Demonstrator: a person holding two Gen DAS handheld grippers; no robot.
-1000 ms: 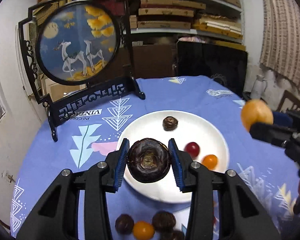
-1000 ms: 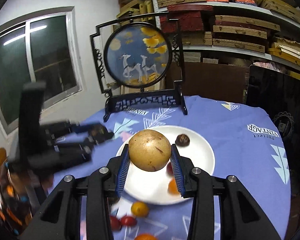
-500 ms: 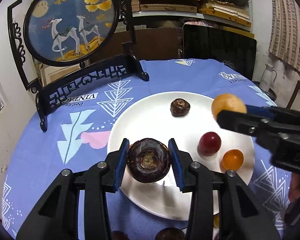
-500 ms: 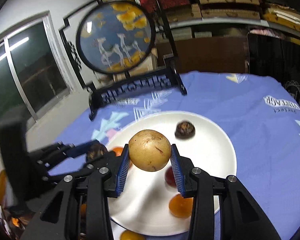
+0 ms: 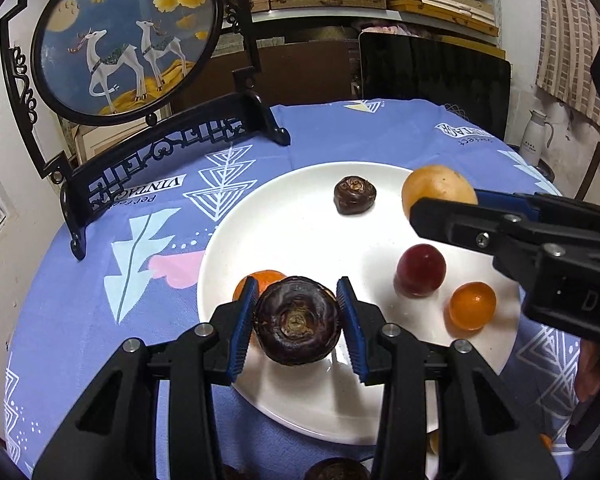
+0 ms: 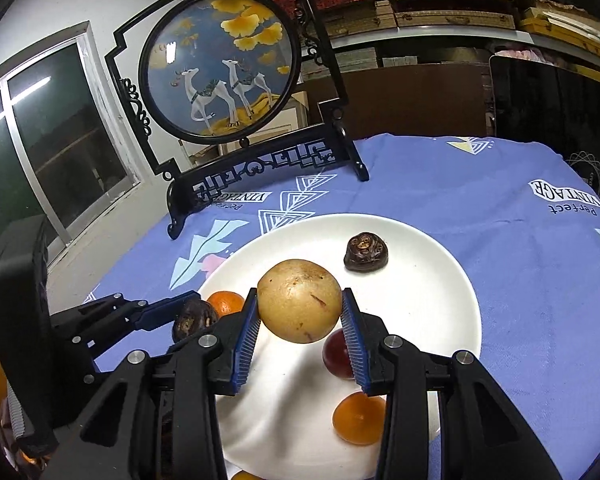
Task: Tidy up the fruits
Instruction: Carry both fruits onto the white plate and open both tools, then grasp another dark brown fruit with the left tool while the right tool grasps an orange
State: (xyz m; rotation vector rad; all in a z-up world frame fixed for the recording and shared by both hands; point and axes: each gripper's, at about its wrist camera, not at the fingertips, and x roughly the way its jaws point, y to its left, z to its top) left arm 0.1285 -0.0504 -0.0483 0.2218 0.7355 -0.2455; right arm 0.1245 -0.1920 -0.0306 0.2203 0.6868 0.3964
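Note:
My left gripper [image 5: 297, 326] is shut on a dark brown water chestnut [image 5: 296, 320] and holds it low over the near left part of the white plate [image 5: 284, 240]. My right gripper [image 6: 300, 320] is shut on a round yellow-brown fruit [image 6: 299, 300] over the plate [image 6: 440, 280]. On the plate lie a small water chestnut [image 5: 355, 195], a red fruit [image 5: 421, 270], an orange fruit [image 5: 472, 306] and another orange fruit [image 5: 260, 280] behind my left fingers. The right gripper also shows in the left wrist view [image 5: 440, 196].
A black-framed round deer screen [image 5: 128, 40] stands on the blue patterned tablecloth [image 5: 80, 300] behind the plate. More dark fruits [image 5: 336, 470] lie off the plate at the near edge. Shelves and a dark panel [image 5: 432, 76] are behind the table.
Both grippers have moved forward and down over the plate with their fruits. The right gripper has come in from the right toward the plate's far right side.

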